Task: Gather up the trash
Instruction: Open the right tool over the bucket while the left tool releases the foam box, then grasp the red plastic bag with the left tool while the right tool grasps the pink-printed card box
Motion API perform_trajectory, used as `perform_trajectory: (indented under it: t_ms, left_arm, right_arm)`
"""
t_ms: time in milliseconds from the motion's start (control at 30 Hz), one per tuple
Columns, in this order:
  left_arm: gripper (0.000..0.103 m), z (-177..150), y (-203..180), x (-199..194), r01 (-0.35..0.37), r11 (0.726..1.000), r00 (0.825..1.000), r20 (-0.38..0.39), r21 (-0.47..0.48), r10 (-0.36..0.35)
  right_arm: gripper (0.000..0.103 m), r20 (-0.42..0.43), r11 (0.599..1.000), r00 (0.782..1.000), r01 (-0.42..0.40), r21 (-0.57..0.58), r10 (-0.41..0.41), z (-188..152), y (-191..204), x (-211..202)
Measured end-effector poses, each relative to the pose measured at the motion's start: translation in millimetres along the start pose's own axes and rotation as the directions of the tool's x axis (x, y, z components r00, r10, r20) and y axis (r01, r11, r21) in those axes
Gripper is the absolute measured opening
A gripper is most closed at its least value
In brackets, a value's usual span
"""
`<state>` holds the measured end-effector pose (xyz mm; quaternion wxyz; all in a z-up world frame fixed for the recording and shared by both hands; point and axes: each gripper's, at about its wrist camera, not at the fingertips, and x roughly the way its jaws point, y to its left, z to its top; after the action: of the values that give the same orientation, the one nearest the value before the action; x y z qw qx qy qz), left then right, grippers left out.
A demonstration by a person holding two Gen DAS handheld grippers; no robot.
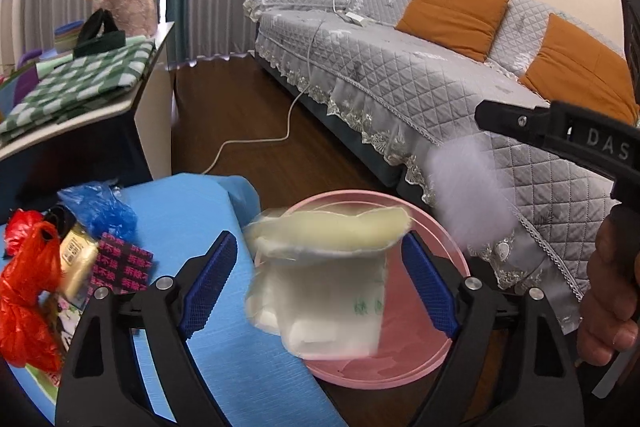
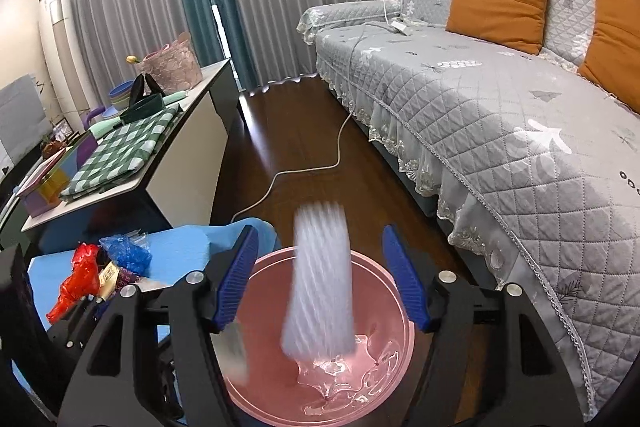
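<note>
Both grippers hang over the pink bin (image 2: 320, 379) at lower centre, so released trash drops in. The left gripper (image 1: 316, 287) and right gripper (image 2: 320, 283) show fingers spread wide; a wrapper (image 1: 324, 267) and white foam sleeve (image 2: 320, 283), blurred, apparently fall free. More trash (image 1: 36, 283) waits on the blue worktop (image 1: 224, 339).
</note>
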<state>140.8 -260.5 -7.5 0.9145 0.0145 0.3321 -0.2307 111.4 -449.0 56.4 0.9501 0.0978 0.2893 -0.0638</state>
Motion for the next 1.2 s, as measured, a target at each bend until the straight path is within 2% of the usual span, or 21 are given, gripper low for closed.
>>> perform_trajectory:
  t_ms: [333, 567, 1000, 1067, 1133, 1200]
  left_arm:
    - [0.082, -3.0, 5.1, -6.8, -0.018, 1.0, 1.0, 0.001, -0.005, 0.018]
    - [0.082, -2.0, 17.8, -28.4, -0.047, 0.999, 0.999, 0.019, -0.016, 0.047]
    - [0.081, -7.0, 74.9, -111.4, -0.136, 0.987, 0.986, 0.082, -0.088, 0.143]
    - [0.079, -10.4, 89.9, -129.9, -0.155, 0.982, 0.982, 0.095, -0.106, 0.165]
    - [0.071, -13.9, 102.5, -144.3, -0.173, 0.978, 0.977, 0.102, -0.115, 0.185]
    - [0.067, -19.7, 118.2, -160.0, -0.195, 0.972, 0.972, 0.106, -0.127, 0.209]
  right_arm:
    - [0.065, 0.007, 1.0, 1.0, -0.001, 0.005, 0.001, 1.5, 1.7, -2.3]
    - [0.065, 0.058, 1.0, 0.998, -0.015, 0.014, 0.014, 5.6, 7.3, -16.2]
    - [0.065, 0.122, 0.994, 0.987, -0.097, -0.044, 0.102, -3.3, 57.6, -54.2]
    - [0.065, 0.114, 0.992, 0.985, -0.122, -0.043, 0.126, -8.3, 68.3, -57.4]
    - [0.065, 0.113, 0.991, 0.985, -0.126, -0.056, 0.131, -14.0, 81.0, -60.3]
    - [0.065, 0.118, 0.989, 0.983, -0.132, -0.07, 0.14, -20.1, 95.6, -63.8]
